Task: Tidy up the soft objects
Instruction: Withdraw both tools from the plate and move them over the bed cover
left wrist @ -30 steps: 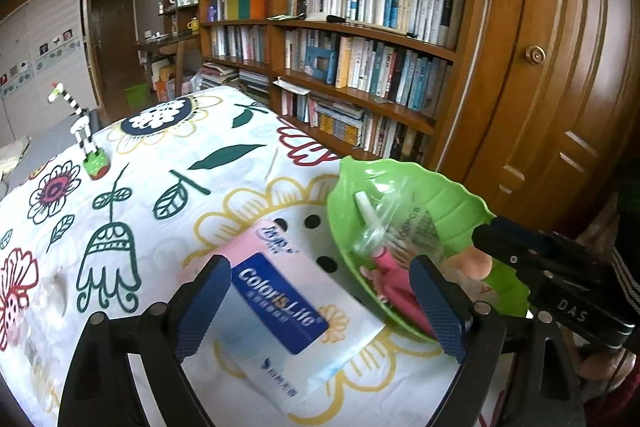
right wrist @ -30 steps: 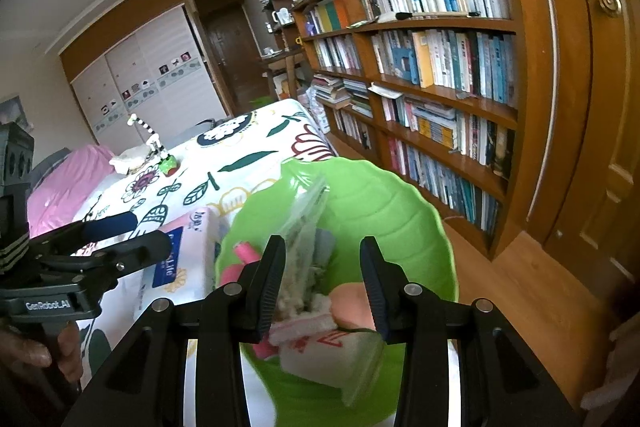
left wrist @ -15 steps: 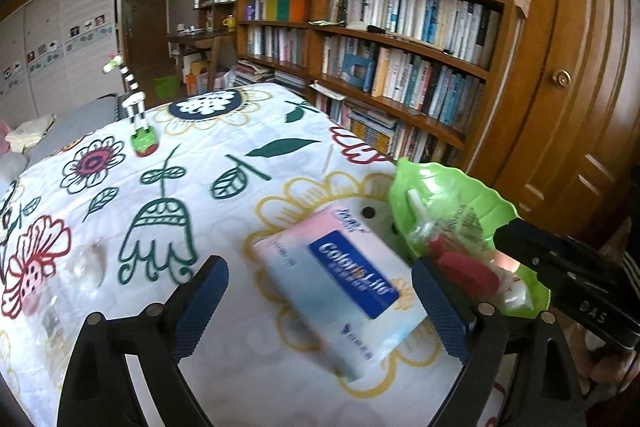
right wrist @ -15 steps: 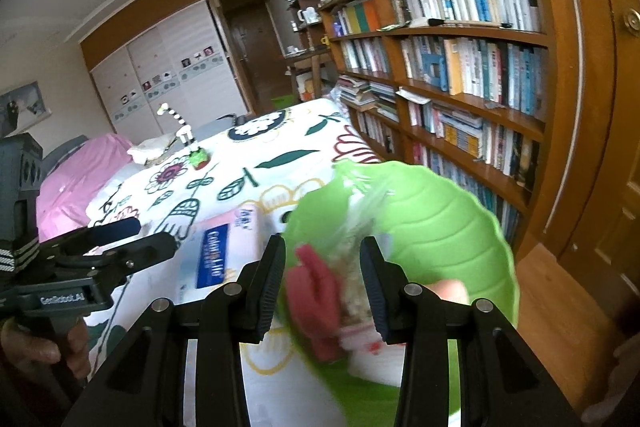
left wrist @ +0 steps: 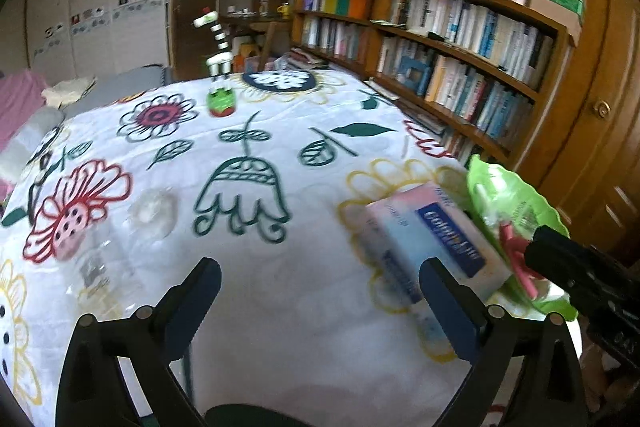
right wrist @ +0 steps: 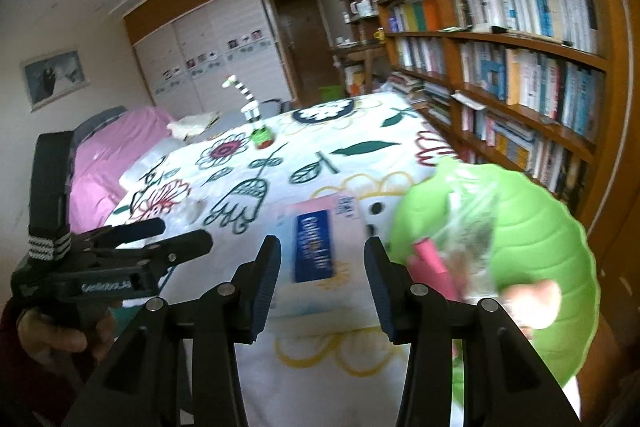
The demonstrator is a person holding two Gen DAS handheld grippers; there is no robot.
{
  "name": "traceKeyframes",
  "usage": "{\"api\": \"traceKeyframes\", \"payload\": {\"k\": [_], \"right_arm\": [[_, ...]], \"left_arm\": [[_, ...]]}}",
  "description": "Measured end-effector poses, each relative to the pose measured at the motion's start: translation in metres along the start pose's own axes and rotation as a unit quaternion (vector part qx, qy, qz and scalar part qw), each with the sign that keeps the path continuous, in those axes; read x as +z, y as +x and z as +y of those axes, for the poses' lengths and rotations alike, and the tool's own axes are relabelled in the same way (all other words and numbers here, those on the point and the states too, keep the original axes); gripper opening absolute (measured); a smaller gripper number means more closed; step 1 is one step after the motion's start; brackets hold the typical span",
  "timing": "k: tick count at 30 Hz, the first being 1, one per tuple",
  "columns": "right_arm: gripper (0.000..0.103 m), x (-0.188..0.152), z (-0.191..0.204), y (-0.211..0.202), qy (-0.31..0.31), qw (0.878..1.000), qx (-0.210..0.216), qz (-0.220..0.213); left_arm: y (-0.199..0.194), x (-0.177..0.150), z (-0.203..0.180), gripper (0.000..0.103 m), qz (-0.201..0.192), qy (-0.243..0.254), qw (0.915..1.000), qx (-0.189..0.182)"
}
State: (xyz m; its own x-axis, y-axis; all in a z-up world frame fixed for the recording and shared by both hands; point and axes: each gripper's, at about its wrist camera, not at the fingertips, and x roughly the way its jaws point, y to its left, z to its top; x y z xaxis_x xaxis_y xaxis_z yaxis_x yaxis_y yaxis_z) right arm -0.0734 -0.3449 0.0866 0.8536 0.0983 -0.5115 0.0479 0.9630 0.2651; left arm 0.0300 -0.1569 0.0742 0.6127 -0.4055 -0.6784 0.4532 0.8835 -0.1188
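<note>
Both grippers are hanging over the near end of the bed (left wrist: 248, 267), which is covered in a flowered quilt. The left gripper (left wrist: 320, 291) is spreading its jaws about as wide as they go, with nothing between them but bare quilt. The right gripper (right wrist: 322, 279) is opening too, roughly halfway, and it is holding nothing; the tissue pack shows through the gap but is lying flat on the quilt beyond the tips.

That tissue pack (left wrist: 432, 239) is sitting near the right edge of the bed, just beside the green leaf-shaped dish (right wrist: 520, 211), which is perched at the near right corner. In the dish are a crinkly clear bag (right wrist: 472, 227) and something pink (right wrist: 434, 267), too blurred to name.

The pack looks light and squashy, with a slick plastic wrap, so I would say a pinch across its narrow width, near the middle, is likeliest to hold without it sliding or folding. A clear packet (left wrist: 154, 213) is lying further left on the quilt.
</note>
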Motion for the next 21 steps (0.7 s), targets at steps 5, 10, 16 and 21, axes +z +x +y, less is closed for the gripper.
{"api": "traceKeyframes", "payload": {"k": [5,10,16,21], "right_arm": [[0.045,-0.006,0.023,0.01,-0.026,0.999,0.022,0.021],[0.045,-0.01,0.043,0.018,-0.046,0.998,0.037,0.036],[0.048,-0.014,0.069,0.029,-0.078,0.994,0.057,0.052],[0.05,-0.017,0.088,0.04,-0.095,0.991,0.071,0.064]], "left_arm": [[-0.007,-0.006,0.025,0.101,-0.001,-0.024,0.9996,0.015],[-0.011,-0.014,0.055,0.102,-0.002,-0.054,0.998,0.034],[-0.013,-0.021,0.096,0.102,-0.001,-0.094,0.9927,0.075],[-0.012,-0.025,0.129,0.102,0.001,-0.125,0.9858,0.112]]}}
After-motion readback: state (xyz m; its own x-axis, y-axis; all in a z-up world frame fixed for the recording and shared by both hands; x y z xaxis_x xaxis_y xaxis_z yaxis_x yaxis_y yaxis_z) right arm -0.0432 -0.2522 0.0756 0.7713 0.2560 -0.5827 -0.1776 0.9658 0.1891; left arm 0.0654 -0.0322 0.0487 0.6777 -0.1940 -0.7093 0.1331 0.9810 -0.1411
